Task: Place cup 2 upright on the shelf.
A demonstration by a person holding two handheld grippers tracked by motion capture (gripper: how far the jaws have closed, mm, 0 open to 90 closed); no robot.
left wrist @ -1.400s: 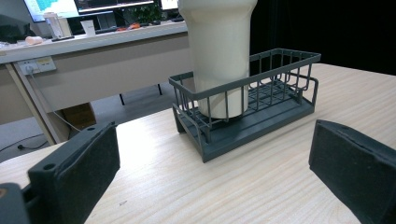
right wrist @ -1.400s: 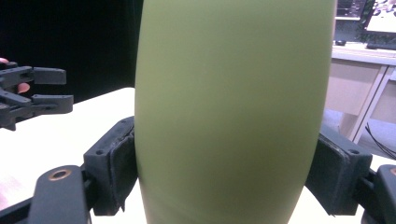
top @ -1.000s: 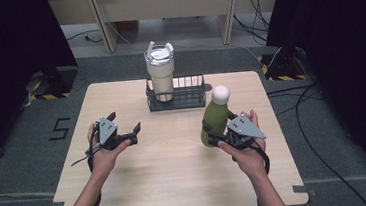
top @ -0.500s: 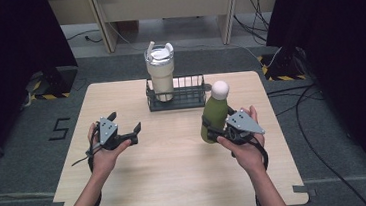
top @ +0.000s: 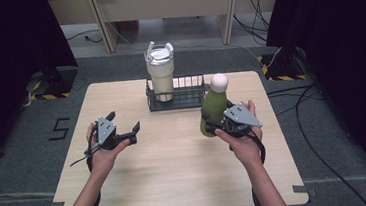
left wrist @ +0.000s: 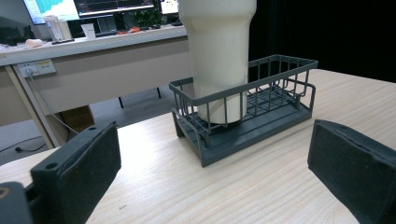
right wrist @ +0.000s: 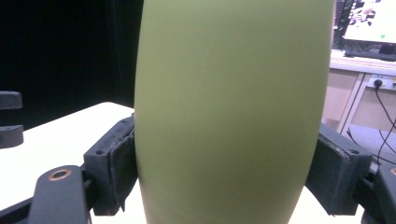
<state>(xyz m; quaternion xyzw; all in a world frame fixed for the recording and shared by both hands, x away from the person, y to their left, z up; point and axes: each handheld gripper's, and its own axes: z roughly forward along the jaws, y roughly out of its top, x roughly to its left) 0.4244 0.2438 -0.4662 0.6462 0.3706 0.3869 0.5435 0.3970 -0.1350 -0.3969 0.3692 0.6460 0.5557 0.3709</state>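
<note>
One upright green bottle (top: pixel 214 106), cap upward.

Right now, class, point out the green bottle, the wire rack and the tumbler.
green bottle (top: pixel 214 111): high view, its body.
wire rack (left wrist: pixel 280 70): left gripper view, its top rim.
tumbler (top: pixel 162 79): high view, its side.

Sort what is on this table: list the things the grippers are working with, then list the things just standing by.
In the job:
- green bottle, clamped upright between the jaws of the right gripper
- wire basket, just behind the bottle, with its right half free

Standing by:
- cream tumbler, standing in the basket's left end
- left gripper, jaws apart, holding nothing
</note>
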